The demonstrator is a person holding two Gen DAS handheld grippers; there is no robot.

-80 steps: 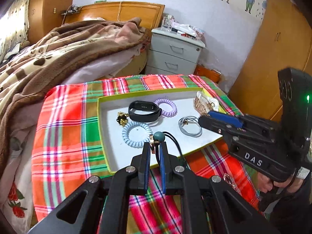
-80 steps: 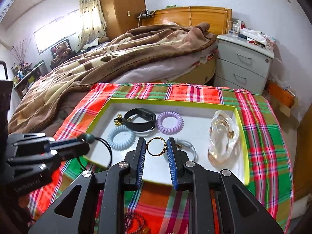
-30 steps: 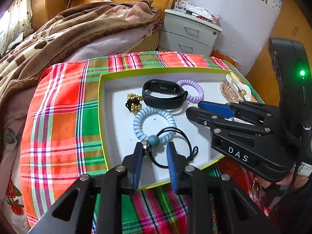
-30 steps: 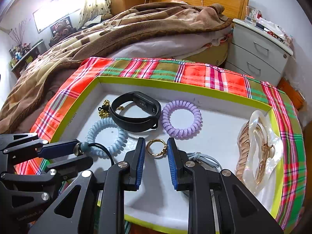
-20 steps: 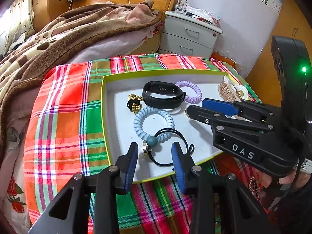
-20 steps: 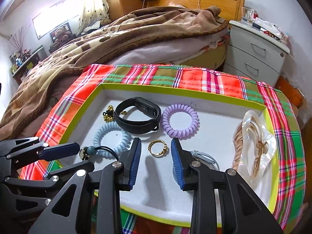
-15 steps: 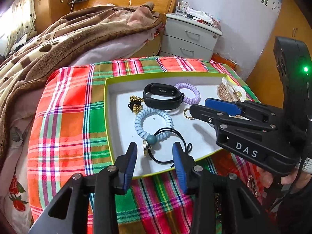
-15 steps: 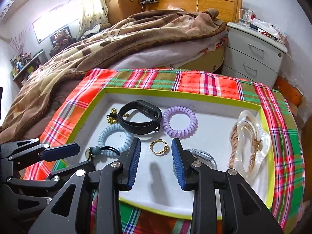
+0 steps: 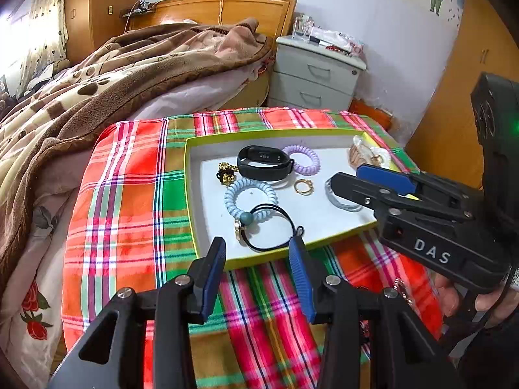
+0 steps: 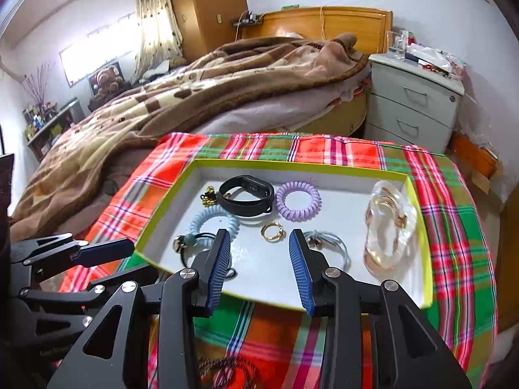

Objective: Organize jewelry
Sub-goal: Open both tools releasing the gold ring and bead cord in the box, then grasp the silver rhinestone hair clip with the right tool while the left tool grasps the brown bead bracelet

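Note:
A white tray with a yellow-green rim lies on the plaid cloth. My left gripper hangs above its near edge, jaws opening, with nothing between them. Just beyond lies the black cord hair tie with its teal bead. My right gripper is also opening and empty, and the gold ring rests on the tray floor beyond its tips. Also in the tray are a blue spiral tie, a black band, a purple spiral tie, a grey tie and a clear claw clip.
A small gold charm sits at the tray's far left. Beaded jewellery lies on the plaid cloth in front of the tray. A bed with a brown blanket and a grey nightstand stand behind.
Both grippers have opened and drawn back and up from the tray. The left let go of the black cord tie and the right let go of the gold ring; both now lie in the tray.

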